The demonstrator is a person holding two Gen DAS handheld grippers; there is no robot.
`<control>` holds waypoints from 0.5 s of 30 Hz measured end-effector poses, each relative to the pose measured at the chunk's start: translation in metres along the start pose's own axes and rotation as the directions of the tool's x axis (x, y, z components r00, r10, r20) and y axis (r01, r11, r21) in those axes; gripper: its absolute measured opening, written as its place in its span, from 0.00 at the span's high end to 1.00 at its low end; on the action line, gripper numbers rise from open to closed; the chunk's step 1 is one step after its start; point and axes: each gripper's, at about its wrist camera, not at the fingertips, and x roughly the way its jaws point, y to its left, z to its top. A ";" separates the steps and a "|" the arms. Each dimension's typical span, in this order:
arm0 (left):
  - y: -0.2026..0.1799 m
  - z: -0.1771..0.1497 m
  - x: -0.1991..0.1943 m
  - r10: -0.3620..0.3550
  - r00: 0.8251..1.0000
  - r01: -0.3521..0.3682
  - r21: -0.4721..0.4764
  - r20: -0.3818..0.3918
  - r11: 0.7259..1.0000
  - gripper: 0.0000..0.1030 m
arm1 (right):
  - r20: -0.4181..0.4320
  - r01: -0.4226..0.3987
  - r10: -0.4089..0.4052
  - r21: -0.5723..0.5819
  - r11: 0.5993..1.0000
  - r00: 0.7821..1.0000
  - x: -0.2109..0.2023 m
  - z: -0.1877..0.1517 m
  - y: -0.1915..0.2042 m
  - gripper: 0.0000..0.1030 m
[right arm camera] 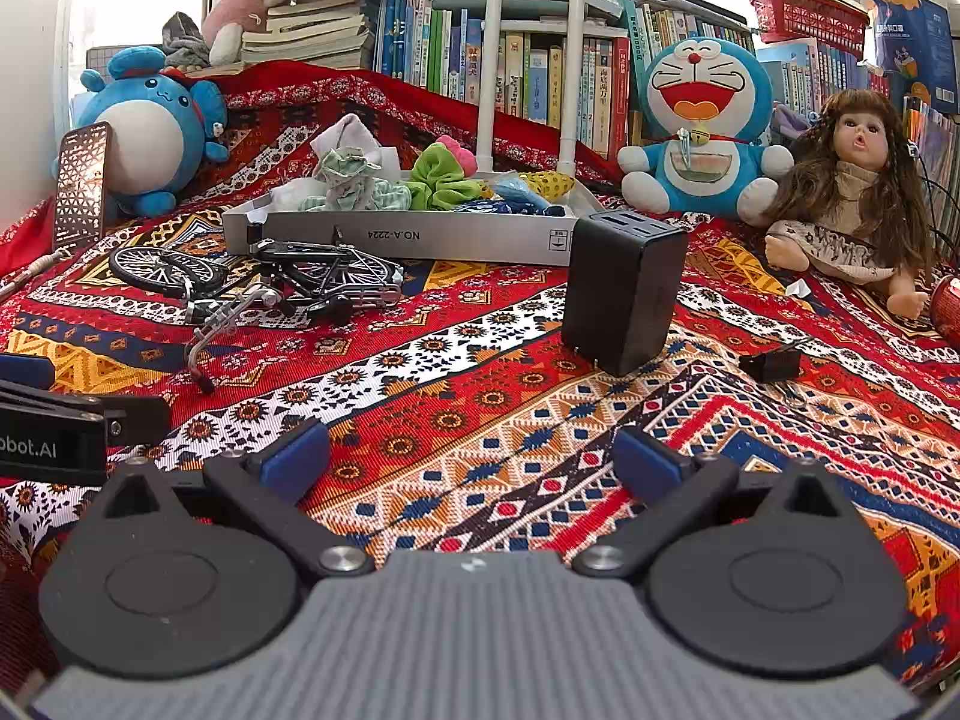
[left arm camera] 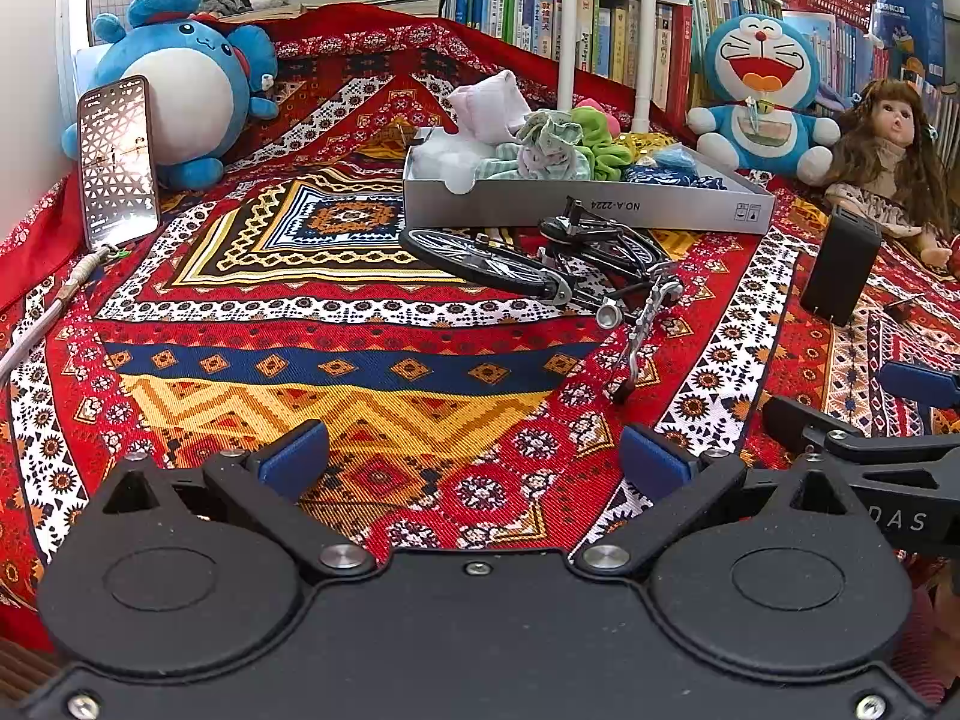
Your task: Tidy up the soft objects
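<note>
A grey cardboard tray (left arm camera: 588,210) (right arm camera: 396,237) sits on the patterned cloth and holds soft items: a white cloth (left arm camera: 492,105), a pale green scrunchie (left arm camera: 549,141) (right arm camera: 345,177), a bright green scrunchie (left arm camera: 600,144) (right arm camera: 441,177), and blue and yellow pieces (left arm camera: 666,165) (right arm camera: 531,189). My left gripper (left arm camera: 474,459) is open and empty, low over the cloth in front of the tray. My right gripper (right arm camera: 471,459) is open and empty, to the right of the left one.
A model bicycle (left arm camera: 540,264) (right arm camera: 264,282) lies before the tray. A black charger block (left arm camera: 840,267) (right arm camera: 624,294) stands right of it. A phone (left arm camera: 117,162) leans on a blue plush (left arm camera: 180,78). A Doraemon plush (right arm camera: 702,126), a doll (right arm camera: 852,192) and bookshelves (right arm camera: 540,72) line the back.
</note>
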 end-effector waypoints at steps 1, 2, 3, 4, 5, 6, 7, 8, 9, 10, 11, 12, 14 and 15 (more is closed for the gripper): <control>0.000 0.000 0.000 0.000 1.000 0.000 0.000 0.000 1.000 0.00 | 0.000 0.000 0.000 0.000 1.000 1.000 0.000 0.000 0.000 0.00; 0.000 0.000 0.000 0.001 1.000 -0.001 0.001 0.000 1.000 0.00 | 0.000 0.000 0.000 0.000 1.000 1.000 0.000 0.000 0.000 0.00; 0.000 0.000 0.000 0.002 1.000 -0.002 0.003 0.000 1.000 0.00 | 0.000 0.000 0.000 0.000 1.000 1.000 0.000 0.000 0.000 0.00; 0.000 0.000 0.000 0.002 1.000 -0.002 0.003 0.000 1.000 0.00 | 0.000 0.000 0.000 0.000 1.000 1.000 0.000 0.000 0.000 0.00; 0.000 0.000 0.000 0.003 1.000 -0.003 0.003 0.001 1.000 0.00 | 0.000 0.000 0.000 0.000 1.000 1.000 0.000 0.000 0.000 0.00; 0.000 0.000 0.000 0.004 1.000 -0.004 0.004 0.001 1.000 0.00 | 0.000 0.000 0.000 0.000 1.000 1.000 0.000 0.000 0.000 0.00; 0.000 -0.001 0.000 0.003 1.000 -0.003 0.004 0.001 1.000 0.00 | 0.000 0.000 0.000 0.000 1.000 1.000 0.000 0.000 0.000 0.00; 0.000 -0.001 0.000 0.003 1.000 -0.003 0.004 0.001 1.000 0.00 | 0.000 0.000 0.000 0.000 1.000 1.000 0.000 0.000 0.000 0.00; 0.000 -0.001 0.000 0.003 1.000 -0.003 0.004 0.001 1.000 0.00 | 0.000 0.000 0.000 0.000 1.000 1.000 0.000 0.000 0.000 0.00; 0.000 -0.001 0.000 0.003 1.000 -0.003 0.003 0.001 1.000 0.00 | 0.001 0.000 0.000 0.000 1.000 1.000 0.000 0.000 0.000 0.00; 0.000 -0.001 0.000 0.004 1.000 -0.004 0.003 0.001 1.000 0.00 | 0.001 0.000 0.000 0.000 1.000 1.000 0.000 0.000 0.000 0.00; 0.000 -0.001 0.000 0.004 1.000 -0.004 0.003 0.002 1.000 0.00 | 0.001 0.000 0.000 0.000 1.000 1.000 0.000 0.000 0.000 0.00; 0.000 -0.001 0.000 0.004 1.000 -0.004 0.005 0.003 1.000 0.00 | 0.001 0.000 0.000 0.000 1.000 1.000 0.000 0.000 0.000 0.00; 0.000 -0.001 0.000 0.004 1.000 -0.004 0.005 0.004 1.000 0.00 | 0.001 0.000 0.000 0.000 1.000 1.000 0.000 0.000 0.000 0.00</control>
